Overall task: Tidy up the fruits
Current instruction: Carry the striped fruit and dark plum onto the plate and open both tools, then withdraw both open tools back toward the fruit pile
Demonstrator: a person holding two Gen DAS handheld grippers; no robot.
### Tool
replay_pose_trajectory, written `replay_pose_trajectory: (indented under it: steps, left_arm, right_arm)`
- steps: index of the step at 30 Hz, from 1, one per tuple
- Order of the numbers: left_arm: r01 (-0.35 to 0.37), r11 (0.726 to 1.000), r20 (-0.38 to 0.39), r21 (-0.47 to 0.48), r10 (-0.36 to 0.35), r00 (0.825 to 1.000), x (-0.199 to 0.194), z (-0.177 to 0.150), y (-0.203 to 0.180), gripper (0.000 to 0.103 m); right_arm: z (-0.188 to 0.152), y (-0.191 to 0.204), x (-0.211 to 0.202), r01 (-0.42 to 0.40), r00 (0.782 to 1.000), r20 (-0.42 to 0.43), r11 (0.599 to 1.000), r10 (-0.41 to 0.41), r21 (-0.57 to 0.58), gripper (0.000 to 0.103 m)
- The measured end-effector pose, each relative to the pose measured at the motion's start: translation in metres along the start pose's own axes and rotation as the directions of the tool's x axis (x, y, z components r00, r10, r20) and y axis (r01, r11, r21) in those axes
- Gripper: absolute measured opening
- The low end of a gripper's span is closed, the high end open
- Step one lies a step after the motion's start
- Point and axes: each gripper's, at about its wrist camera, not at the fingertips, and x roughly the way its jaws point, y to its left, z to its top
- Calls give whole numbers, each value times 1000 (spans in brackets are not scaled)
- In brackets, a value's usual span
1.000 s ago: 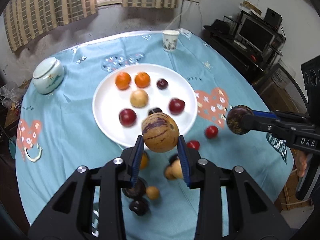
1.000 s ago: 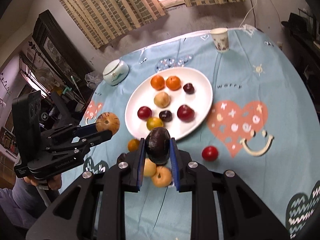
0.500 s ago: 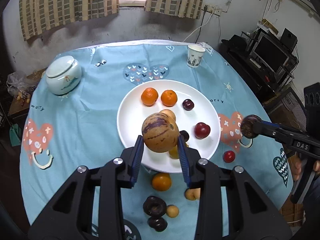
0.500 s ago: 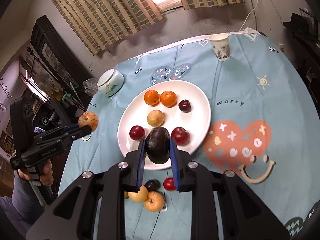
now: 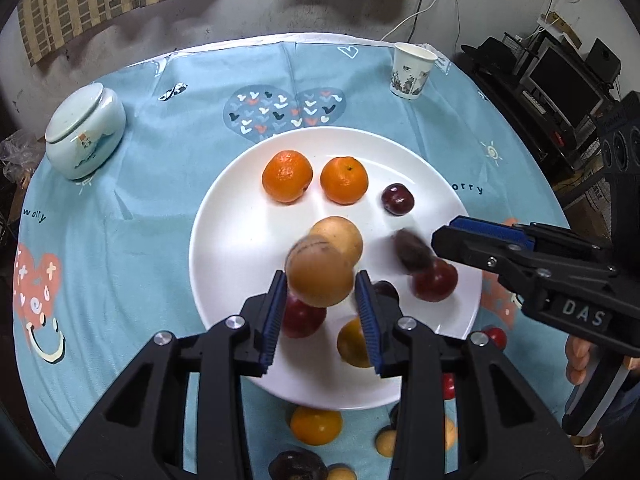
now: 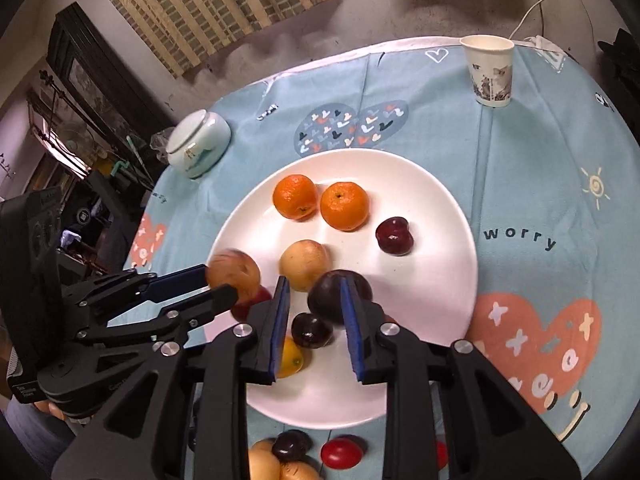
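A white plate (image 5: 240, 208) (image 6: 440, 240) holds two oranges (image 5: 287, 176), a dark plum (image 5: 397, 199), a pale yellow fruit (image 5: 344, 236) and several red and dark fruits. My left gripper (image 5: 320, 284) (image 6: 220, 282) hangs low over the plate's near left part, shut on a tan striped fruit (image 5: 320, 276) (image 6: 234, 274). My right gripper (image 6: 314, 292) (image 5: 442, 234) is over the plate's near right part and its jaws are opening. A dark purple fruit (image 6: 328, 296) (image 5: 412, 250) sits at its tips against the right pad, with a gap to the left pad.
A lidded pale ceramic jar (image 5: 84, 132) stands at the far left and a paper cup (image 5: 412, 70) at the far right of the blue cloth. Loose fruits lie near the front edge: an orange (image 5: 316, 424), a red one (image 6: 342, 452), dark ones (image 6: 292, 446). A person's hand (image 5: 580, 356) grips the right handle.
Both grippers have moved forward and down over the plate, which now looks much larger. The right gripper's jaws have parted from the dark fruit. The left still grips the tan fruit.
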Motion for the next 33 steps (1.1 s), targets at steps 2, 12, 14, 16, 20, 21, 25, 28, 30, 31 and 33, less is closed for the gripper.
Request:
replay_pose_trajectory:
  steps: [2, 12, 14, 16, 20, 21, 25, 28, 30, 31, 33]
  left_arm:
    - [10, 1000, 8, 9, -10, 1000, 0, 1, 1, 36]
    - [3, 1000, 98, -13, -2, 995, -42, -7, 11, 54]
    - [12, 1000, 114, -11, -11, 993, -55, -14, 12, 53]
    - [16, 1000, 125, -4, -15, 992, -67, -25, 11, 55]
    - [15, 1000, 133, -9, -13, 991, -87, -52, 15, 61]
    - [15, 1000, 132, -18, -12, 991, -90, -58, 18, 61]
    - [-1, 998, 104, -58, 7, 995, -97, -90, 34, 61]
    - [-15, 997, 79, -77, 21, 997, -101, -116, 45, 61]
    - [-17, 995, 60, -95, 22, 998, -102, -131, 51, 61]
    - [-18, 995, 47, -103, 23, 999, -102, -139, 54, 61]
    - [-23, 993, 16, -112, 25, 1000, -98, -156, 57, 61]
  right_arm:
    - [2, -3, 3, 21, 1000, 1, 1000, -21, 3, 51]
    - [-26, -13, -55, -7, 995, 96, 999, 2, 47, 62]
    - [-40, -14, -68, -73, 994, 85, 994, 66, 80, 62]
    - [-61, -6, -73, -54, 997, 54, 997, 51, 54, 62]
    - [-109, 27, -65, -18, 1000, -25, 997, 16, -81, 62]
    - [-119, 33, -59, -24, 998, -56, 995, 19, -100, 62]
    - [-138, 50, -39, -61, 989, -144, 989, 41, -133, 62]
    - [-141, 64, -30, -36, 986, -165, 980, 4, -194, 62]
    - [-139, 69, -26, 17, 989, -141, 973, -51, -230, 62]
    - [-139, 72, -22, 28, 988, -141, 970, -64, -243, 62]
    - [-139, 76, -13, 46, 985, -150, 963, -89, -267, 62]
